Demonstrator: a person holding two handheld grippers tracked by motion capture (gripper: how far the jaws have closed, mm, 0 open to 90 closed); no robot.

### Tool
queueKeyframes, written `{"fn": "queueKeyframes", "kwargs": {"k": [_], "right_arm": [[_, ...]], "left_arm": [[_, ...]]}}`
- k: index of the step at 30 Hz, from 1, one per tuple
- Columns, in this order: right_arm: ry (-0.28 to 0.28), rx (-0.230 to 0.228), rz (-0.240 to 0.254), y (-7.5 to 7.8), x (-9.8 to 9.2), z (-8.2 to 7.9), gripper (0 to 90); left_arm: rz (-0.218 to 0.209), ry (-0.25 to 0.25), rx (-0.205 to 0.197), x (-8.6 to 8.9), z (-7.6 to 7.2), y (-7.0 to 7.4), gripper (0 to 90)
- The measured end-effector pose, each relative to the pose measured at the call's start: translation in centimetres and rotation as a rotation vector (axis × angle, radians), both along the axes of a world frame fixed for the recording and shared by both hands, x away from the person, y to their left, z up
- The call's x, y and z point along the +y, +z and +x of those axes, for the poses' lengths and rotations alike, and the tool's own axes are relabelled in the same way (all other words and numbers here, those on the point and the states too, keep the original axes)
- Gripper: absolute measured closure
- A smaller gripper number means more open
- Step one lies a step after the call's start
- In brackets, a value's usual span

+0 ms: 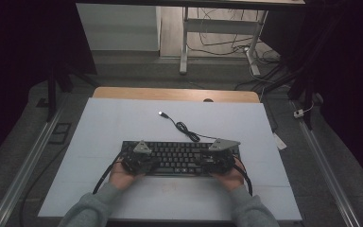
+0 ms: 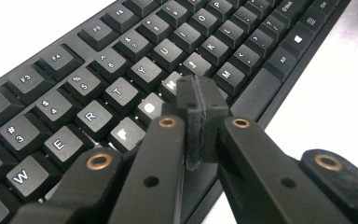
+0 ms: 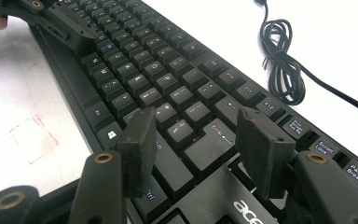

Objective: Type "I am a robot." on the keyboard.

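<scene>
A black keyboard (image 1: 179,153) lies across the white mat, its cable (image 1: 185,128) coiled behind it and ending in a loose plug (image 1: 161,114). My left gripper (image 1: 152,162) hovers over the keyboard's left half. In the left gripper view its pads (image 2: 198,105) are pressed together with nothing between them, tips just above the G and H keys (image 2: 170,84). My right gripper (image 1: 207,163) sits over the keyboard's right half. The right gripper view shows its jaws standing apart above the Enter key (image 3: 214,140), gripping nothing.
The white mat (image 1: 123,123) covers a wooden table whose far edge (image 1: 175,93) shows behind it. Faint red marks (image 3: 30,133) lie on the mat in front of the keyboard. Desk legs and cables (image 1: 222,42) stand on the floor beyond.
</scene>
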State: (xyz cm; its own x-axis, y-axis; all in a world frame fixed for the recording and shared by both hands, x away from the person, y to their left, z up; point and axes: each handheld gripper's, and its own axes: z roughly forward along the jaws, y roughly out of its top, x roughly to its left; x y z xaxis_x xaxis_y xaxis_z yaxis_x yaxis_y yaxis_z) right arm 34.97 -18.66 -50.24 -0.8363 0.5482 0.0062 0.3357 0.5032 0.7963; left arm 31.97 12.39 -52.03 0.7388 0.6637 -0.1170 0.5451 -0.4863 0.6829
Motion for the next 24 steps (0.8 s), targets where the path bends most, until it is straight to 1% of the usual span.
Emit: {"fn": "queueKeyframes", "kwargs": {"k": [4, 6, 7, 12, 17, 22, 24], "right_arm": [[-0.001, -0.003, 0.0, 0.0, 0.0, 0.0, 48.6], [-0.003, -0.004, 0.001, 0.0, 0.0, 0.0, 48.4], [-0.003, -0.004, 0.001, 0.0, 0.0, 0.0, 48.4], [-0.003, -0.006, 0.0, 0.0, 0.1, -0.1, 48.4], [-0.003, -0.009, 0.002, 0.1, 0.0, 0.0, 48.4], [-0.006, -0.011, 0.001, 0.1, 0.0, -0.1, 48.4], [-0.001, -0.01, 0.003, 0.1, 0.0, -0.1, 48.4]], "left_arm": [[-0.003, 0.0, 0.0, 0.0, 0.0, -0.1, 88.4], [0.009, 0.0, 0.004, -0.2, 0.1, -0.2, 88.5], [0.007, -0.004, -0.001, -0.2, 0.1, -0.3, 88.6], [0.003, 0.012, -0.007, 0.0, 0.0, -0.1, 88.6], [-0.045, 0.036, -0.038, 1.2, -0.3, 1.0, 88.5], [-0.085, 0.071, -0.054, 2.9, -0.8, 1.9, 87.9], [-0.103, 0.087, -0.057, 3.7, -0.9, 2.1, 85.5]]}}
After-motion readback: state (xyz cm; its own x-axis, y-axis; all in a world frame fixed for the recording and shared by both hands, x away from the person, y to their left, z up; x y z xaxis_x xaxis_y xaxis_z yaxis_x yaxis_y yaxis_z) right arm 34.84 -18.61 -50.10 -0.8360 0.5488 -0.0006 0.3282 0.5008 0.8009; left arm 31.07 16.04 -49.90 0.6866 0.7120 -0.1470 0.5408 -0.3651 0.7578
